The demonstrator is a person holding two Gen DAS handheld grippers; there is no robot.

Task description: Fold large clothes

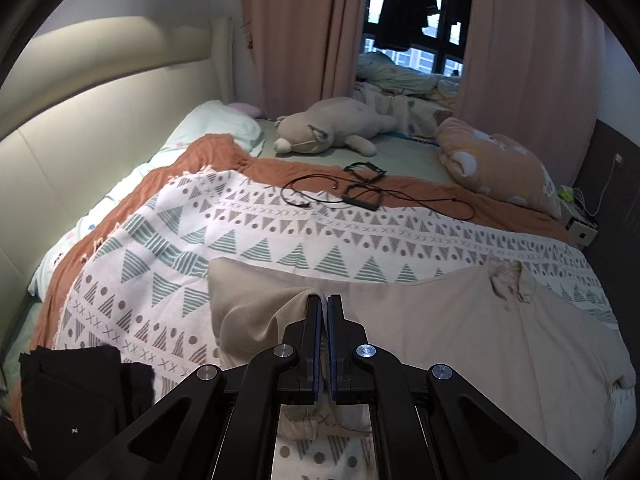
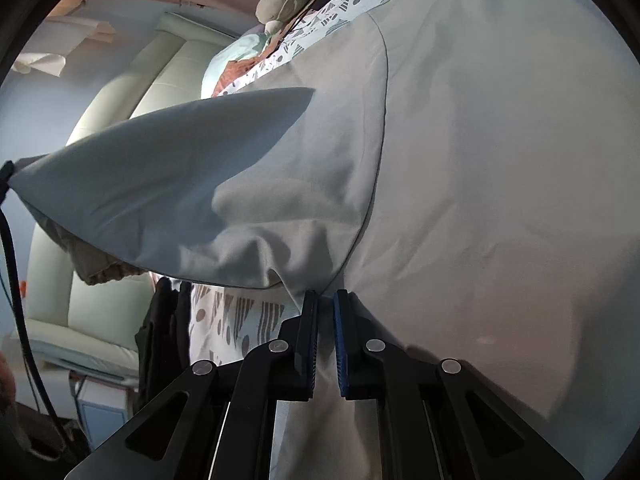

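Left wrist view shows the left gripper (image 1: 324, 300) pinching the beige shirt's (image 1: 460, 320) sleeve, while the right gripper (image 2: 326, 296) pinches its side; carry the sleeve flat across without dragging the body.

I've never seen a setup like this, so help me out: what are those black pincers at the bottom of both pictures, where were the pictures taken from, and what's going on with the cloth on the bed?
No robot: a person holds a two-finger gripper in each hand, each with a wide-angle camera looking along its fingers. In the left-hand view, the left gripper is shut on a fold of a beige garment spread on the patterned blanket. Behind lie a plush toy, a black cable and folded dark clothes. The right gripper pinches the same garment's edge.
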